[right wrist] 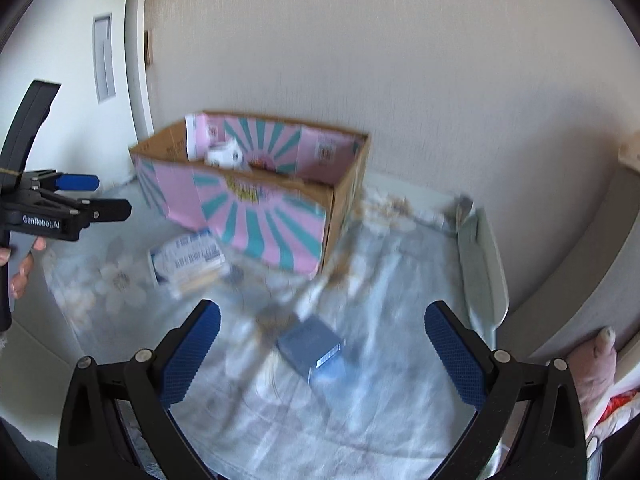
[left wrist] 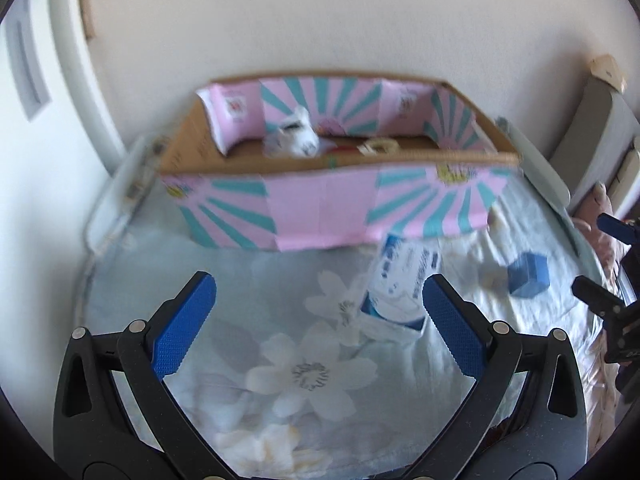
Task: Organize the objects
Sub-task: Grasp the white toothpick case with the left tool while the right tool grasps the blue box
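Two loose items lie on the bed outside the cardboard box (left wrist: 332, 168): a white-and-blue packet (left wrist: 400, 288) lying on the floral sheet (left wrist: 256, 320) just in front of the box's near wall, and a small blue box (right wrist: 311, 346) further to the right, well apart from the packet. Judged step: pick-up approach, both items not yet grasped, so sorting into the box is only partly done. Left gripper (left wrist: 318, 316) released, jaws spread wide, nothing between the pads; the packet sits just inside its right finger (left wrist: 452, 326). Right gripper (right wrist: 322, 354) likewise released and empty, the small blue box lying between its spread jaws but apart from both pads. Next move, as I judge it: lower each gripper so the pads straddle an item, clench, lift over the near wall, release inside. Materials: packet looks like thin printed paper or film, soft-edged, likely to crumple, and one end looks open, so a grip across the middle seems safer; the blue box is a rigid card cuboid with flat faces, an easy pinch. Cardboard box is brown corrugated, open-topped, flaps and walls printed pink with teal rays; a crumpled white object (left wrist: 294, 136) already lies inside. Sheet is soft, wrinkled cloth, so items may sink or shift under pressure. Both views motion-blurred; print illegible
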`<state>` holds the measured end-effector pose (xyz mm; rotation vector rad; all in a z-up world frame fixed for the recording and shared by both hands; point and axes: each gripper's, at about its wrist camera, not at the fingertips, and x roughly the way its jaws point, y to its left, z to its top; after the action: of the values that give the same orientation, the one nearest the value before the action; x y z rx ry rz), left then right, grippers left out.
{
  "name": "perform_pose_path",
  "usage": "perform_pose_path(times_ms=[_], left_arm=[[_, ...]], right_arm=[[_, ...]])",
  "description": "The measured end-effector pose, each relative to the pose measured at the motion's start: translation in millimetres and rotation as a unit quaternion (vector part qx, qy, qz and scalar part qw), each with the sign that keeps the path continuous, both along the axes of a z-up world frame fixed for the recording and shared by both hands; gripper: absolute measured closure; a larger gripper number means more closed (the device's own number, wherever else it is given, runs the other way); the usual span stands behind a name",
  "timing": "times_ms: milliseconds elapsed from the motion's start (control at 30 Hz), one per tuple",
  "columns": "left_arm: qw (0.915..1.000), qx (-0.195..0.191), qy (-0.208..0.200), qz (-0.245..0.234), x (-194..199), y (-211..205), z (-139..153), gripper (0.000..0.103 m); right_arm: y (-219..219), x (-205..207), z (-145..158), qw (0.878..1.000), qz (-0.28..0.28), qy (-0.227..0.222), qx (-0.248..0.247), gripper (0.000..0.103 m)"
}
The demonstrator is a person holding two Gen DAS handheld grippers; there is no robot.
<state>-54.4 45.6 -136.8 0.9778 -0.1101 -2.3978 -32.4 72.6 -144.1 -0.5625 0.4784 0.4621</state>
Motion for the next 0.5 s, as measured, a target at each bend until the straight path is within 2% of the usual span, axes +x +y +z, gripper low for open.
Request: perform_pose_path(times_ms=[100, 233, 500], left_arm=[[0.9995, 0.006, -0.011, -0.03, -7.5, 3.4, -20.2, 0.0], [0.9974, -0.014, -0.031, -0.064, -24.2, 13.5, -41.7, 0.0], [0.9948, -0.011, -0.055, -0.085, -57.2, 10.4, -64.9, 0.003]], right_arm=[[-6.1, 6.4, -19.0, 1.0, -0.004, 0.015, -0.003, 0.001], [-8.6, 18.1, -37.3, 1.0, -0.004, 0.031, -0.001, 0.003], [0.7, 37.8, -53.9, 0.999, -0.011, 0.042, 0.005, 0.026]])
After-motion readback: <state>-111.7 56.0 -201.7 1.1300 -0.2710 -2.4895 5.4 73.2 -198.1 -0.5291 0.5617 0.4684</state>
